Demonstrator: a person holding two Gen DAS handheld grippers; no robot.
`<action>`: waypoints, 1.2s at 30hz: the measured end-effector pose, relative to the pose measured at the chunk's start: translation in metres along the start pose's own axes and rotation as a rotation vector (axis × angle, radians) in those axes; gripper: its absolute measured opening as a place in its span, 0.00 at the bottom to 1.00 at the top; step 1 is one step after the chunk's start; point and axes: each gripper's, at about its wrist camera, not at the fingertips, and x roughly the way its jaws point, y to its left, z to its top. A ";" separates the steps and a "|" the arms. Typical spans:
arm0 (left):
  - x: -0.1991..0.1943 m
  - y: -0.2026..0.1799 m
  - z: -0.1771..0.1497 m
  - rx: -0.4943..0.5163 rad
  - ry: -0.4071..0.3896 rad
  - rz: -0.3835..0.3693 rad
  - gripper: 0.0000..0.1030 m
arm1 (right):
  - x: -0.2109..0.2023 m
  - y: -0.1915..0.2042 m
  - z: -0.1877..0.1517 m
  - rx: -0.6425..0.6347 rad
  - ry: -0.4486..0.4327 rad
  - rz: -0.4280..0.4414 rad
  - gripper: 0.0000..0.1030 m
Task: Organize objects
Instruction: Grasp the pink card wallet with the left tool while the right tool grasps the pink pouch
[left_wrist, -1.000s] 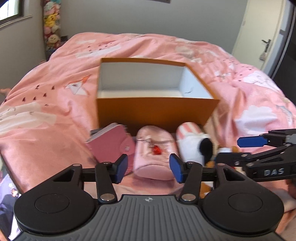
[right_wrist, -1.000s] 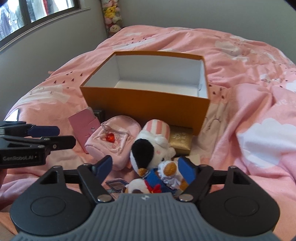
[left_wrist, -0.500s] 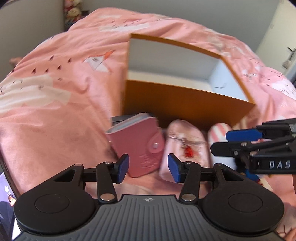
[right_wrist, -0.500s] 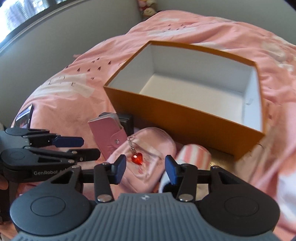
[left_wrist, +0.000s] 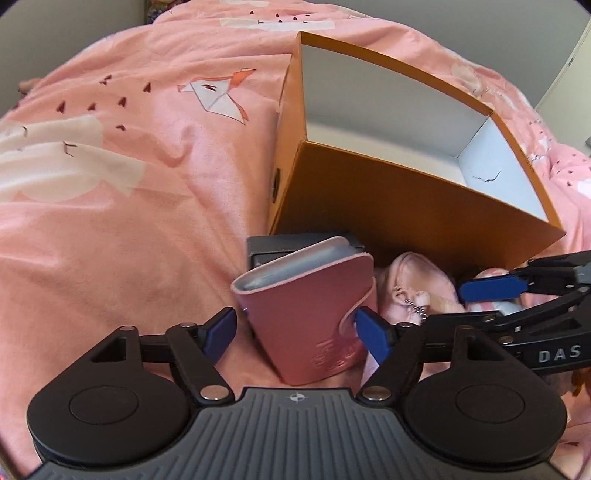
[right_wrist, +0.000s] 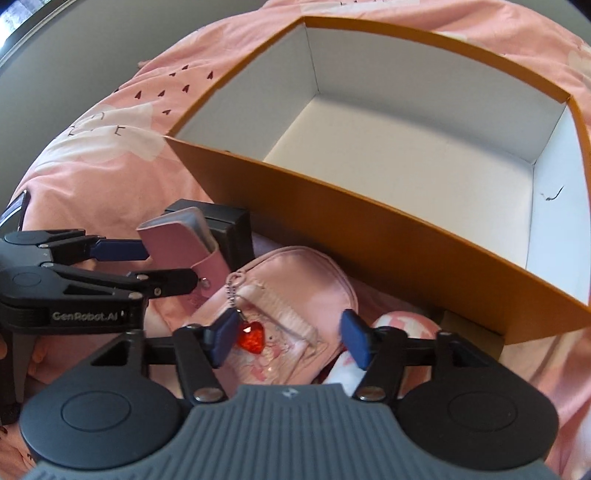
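Note:
A pink snap wallet (left_wrist: 310, 314) stands on the pink bedspread, leaning against a dark grey box (left_wrist: 266, 247). My left gripper (left_wrist: 297, 332) straddles the wallet and its jaws are opening; the pads stand beside it without pressing. To the right lies a pink pouch (right_wrist: 295, 291) with a red heart charm (right_wrist: 251, 336). My right gripper (right_wrist: 288, 339) hangs over the pouch, its jaws also opening, and nothing is gripped. Each gripper shows in the other's view: the left gripper (right_wrist: 170, 267) by the wallet (right_wrist: 173, 247), the right gripper (left_wrist: 447, 304) over the pouch (left_wrist: 417, 277).
An orange cardboard box (right_wrist: 332, 221) with a white inside stands just behind the objects, also seen as the orange box (left_wrist: 406, 192). A pink-striped plush (right_wrist: 402, 325) and a gold box (right_wrist: 469, 328) lie at its foot. Rumpled bedspread (left_wrist: 129, 221) spreads to the left.
Both grippers have come down and closer to the objects. The left jaws widened around the wallet. The right jaws narrowed, then widened over the pouch; the plush dog has left its view.

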 end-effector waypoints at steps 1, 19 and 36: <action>0.002 0.000 0.001 -0.002 0.003 -0.003 0.87 | 0.003 -0.002 0.001 0.005 0.010 0.007 0.63; -0.005 -0.014 -0.004 0.006 -0.012 0.023 0.47 | 0.013 0.007 0.000 -0.094 -0.008 -0.010 0.25; -0.011 -0.040 -0.014 0.193 -0.079 -0.042 0.28 | 0.001 0.008 -0.010 -0.127 -0.037 -0.046 0.24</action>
